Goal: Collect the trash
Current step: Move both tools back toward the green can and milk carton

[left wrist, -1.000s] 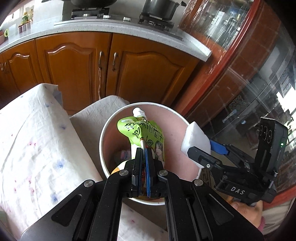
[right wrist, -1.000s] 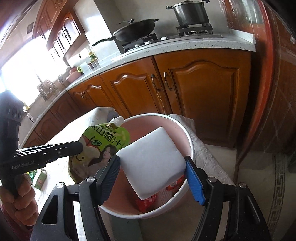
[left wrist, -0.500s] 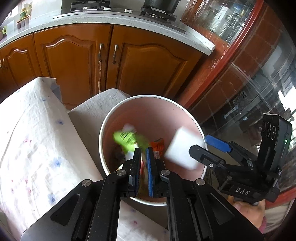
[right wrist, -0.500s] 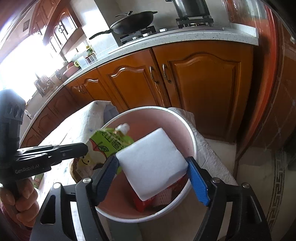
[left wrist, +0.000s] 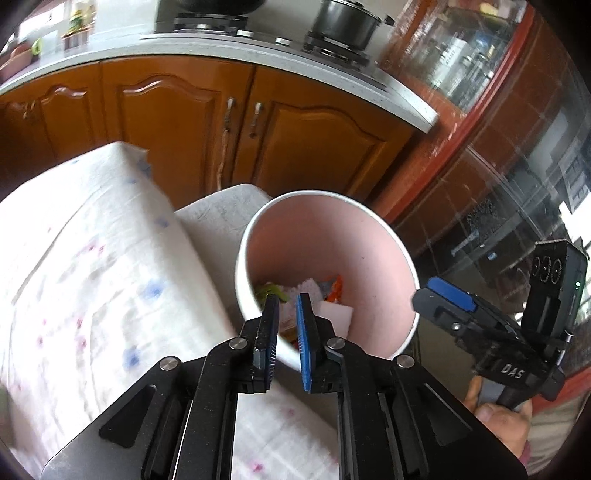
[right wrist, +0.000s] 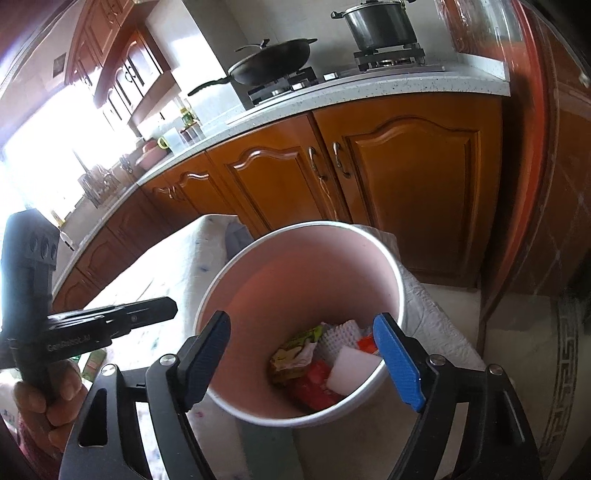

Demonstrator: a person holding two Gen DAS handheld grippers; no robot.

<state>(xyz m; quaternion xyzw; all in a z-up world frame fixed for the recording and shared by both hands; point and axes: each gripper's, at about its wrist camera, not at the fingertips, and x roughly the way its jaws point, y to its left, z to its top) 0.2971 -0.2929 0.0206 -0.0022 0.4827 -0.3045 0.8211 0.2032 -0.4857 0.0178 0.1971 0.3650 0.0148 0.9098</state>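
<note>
A pink bin with a white rim (left wrist: 369, 258) (right wrist: 258, 295) stands beside the cloth-covered table. At its bottom lie the green juice pouch (right wrist: 295, 350) (left wrist: 271, 290), the white foam block (right wrist: 349, 373) (left wrist: 338, 315) and red wrappers (right wrist: 314, 384). My left gripper (left wrist: 287, 332) hangs over the bin's near rim, slightly open and empty. My right gripper (right wrist: 303, 360) is wide open and empty above the bin; it also shows in the left wrist view (left wrist: 443, 302). The left gripper shows at the left of the right wrist view (right wrist: 147, 315).
A table under a white dotted cloth (left wrist: 92, 277) is left of the bin. Wooden kitchen cabinets (right wrist: 369, 166) and a counter with a pot (right wrist: 380, 26) and a wok (right wrist: 273, 62) stand behind. A glass-fronted red cabinet (left wrist: 498, 166) is to the right.
Both grippers opened. The green pouch dropped from my left gripper and the white foam block from my right gripper; both now lie in the bin.
</note>
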